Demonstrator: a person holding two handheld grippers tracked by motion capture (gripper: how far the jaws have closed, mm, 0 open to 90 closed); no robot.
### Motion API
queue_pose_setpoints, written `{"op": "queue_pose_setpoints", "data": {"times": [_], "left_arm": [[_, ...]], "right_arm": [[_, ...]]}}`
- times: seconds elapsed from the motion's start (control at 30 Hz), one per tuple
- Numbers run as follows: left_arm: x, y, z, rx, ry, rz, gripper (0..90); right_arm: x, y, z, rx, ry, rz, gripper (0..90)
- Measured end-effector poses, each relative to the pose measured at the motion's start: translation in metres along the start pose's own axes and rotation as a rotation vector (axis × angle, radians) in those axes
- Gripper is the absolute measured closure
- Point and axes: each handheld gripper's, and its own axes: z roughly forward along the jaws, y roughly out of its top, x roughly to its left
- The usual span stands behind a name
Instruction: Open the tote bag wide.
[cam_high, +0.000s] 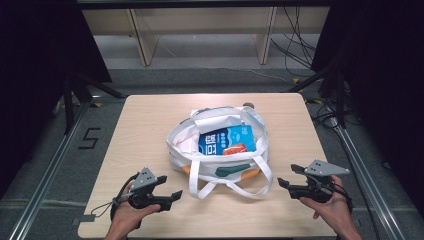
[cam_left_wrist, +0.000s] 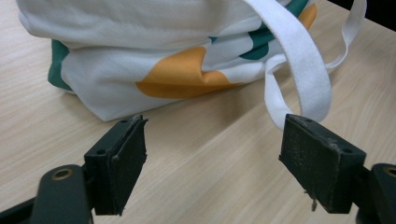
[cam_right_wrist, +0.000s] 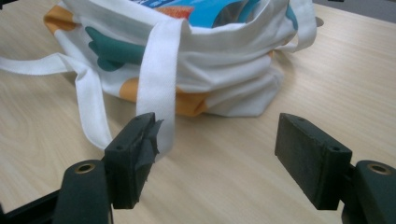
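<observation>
Both grippers sit at the near edge of the table (cam_high: 150, 120), hand-held, jaws spread wide, holding nothing

Left gripper (cam_high: 167, 192) points right and forward at the tote bag (cam_high: 218, 165); in the left gripper view the bag's near corner lies ahead between the jaws, with one white strap just past the far jaw, not touching

Right gripper (cam_high: 286, 186) points left at the bag; in the right gripper view a strap (cam_right_wrist: 159, 79) drapes down the bag's front and ends just behind the left-hand jaw, close enough that contact can't be ruled out

Key relation: the strap loop (cam_high: 227, 187) lies flat on the table between the two grippers, spilling toward the person from the bag's front; the two grippers look about equally near, right slightly closer to its strap end. Likely next step is a grab on the straps, one each side

Bag sits mid-table, upright but slumped, mouth open. White fabric with green and orange patches, soft and creased. Inside lies a blue packet (cam_high: 227, 141) with an orange-red patch
</observation>
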Motion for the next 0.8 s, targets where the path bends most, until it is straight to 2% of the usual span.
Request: {"op": "queue_pose_setpoints", "data": {"times": [0.03, 0.07, 0.13, 0.2, 0.23, 0.27, 0.3, 0.33, 0.37, 0.4, 0.43, 0.47, 0.57, 0.6, 0.63, 0.73, 0.77, 0.8], "left_arm": [[-0.001, -0.001, 0.001, -0.007, -0.008, -0.002, 21.5], [-0.001, -0.002, 0.001, 0.008, -0.003, 0.004, 21.5], [-0.003, -0.005, 0.002, 0.003, 0.0, 0.007, 21.4], [-0.004, -0.007, 0.002, 0.013, -0.004, 0.02, 21.2], [-0.004, -0.007, 0.002, 0.015, -0.006, 0.028, 21.1], [-0.006, -0.009, 0.002, 0.024, -0.002, 0.012, 21.0], [-0.007, -0.011, 0.003, 0.011, -0.005, 0.013, 20.9], [-0.008, -0.012, 0.004, 0.006, -0.015, 0.009, 20.6], [-0.008, -0.013, 0.003, 0.008, -0.033, 0.012, 19.8], [-0.009, -0.014, 0.003, 0.014, -0.044, 0.021, 19.2], [-0.01, -0.016, 0.003, 0.004, -0.044, 0.022, 18.8], [-0.01, -0.016, 0.002, 0.018, -0.032, 0.03, 18.5], [-0.011, -0.019, 0.001, 0.011, -0.029, 0.028, 18.1], [-0.012, -0.02, 0.002, 0.007, -0.027, 0.015, 18.0], [-0.013, -0.022, 0.002, 0.005, -0.023, 0.01, 17.5], [-0.014, -0.026, 0.002, 0.022, -0.008, 0.024, 15.9], [-0.014, -0.028, 0.002, 0.017, -0.016, 0.025, 15.9], [-0.013, -0.029, 0.003, 0.024, -0.023, 0.049, 15.9]], "right_arm": [[-0.002, -0.002, 0.001, -0.009, 0.005, -0.021, 30.3], [0.0, -0.003, 0.0, 0.004, 0.009, -0.003, 30.3], [0.001, -0.006, 0.0, 0.011, 0.005, -0.01, 30.1], [0.002, -0.01, 0.001, 0.002, 0.013, 0.009, 29.6], [0.001, -0.011, 0.0, 0.009, 0.007, -0.013, 29.5], [0.002, -0.013, 0.001, 0.008, 0.005, -0.01, 29.3], [0.004, -0.015, 0.0, 0.027, 0.013, 0.018, 29.1], [0.002, -0.016, 0.001, 0.009, 0.01, -0.014, 29.1], [0.005, -0.019, 0.001, 0.02, 0.021, 0.018, 29.1], [0.004, -0.02, 0.002, 0.017, 0.017, -0.012, 29.1], [0.005, -0.022, 0.0, 0.044, 0.016, 0.0, 29.1], [0.006, -0.024, 0.0, 0.037, 0.019, 0.007, 29.1], [0.006, -0.027, 0.0, 0.038, 0.029, -0.019, 28.8], [0.008, -0.029, -0.001, 0.042, 0.026, 0.001, 28.8], [0.008, -0.03, -0.001, 0.04, 0.025, -0.012, 28.8], [0.01, -0.035, -0.003, 0.053, 0.033, -0.004, 28.8], [0.011, -0.036, -0.005, 0.07, 0.031, 0.006, 28.8], [0.009, -0.038, -0.004, 0.063, 0.023, -0.009, 28.8]]}}
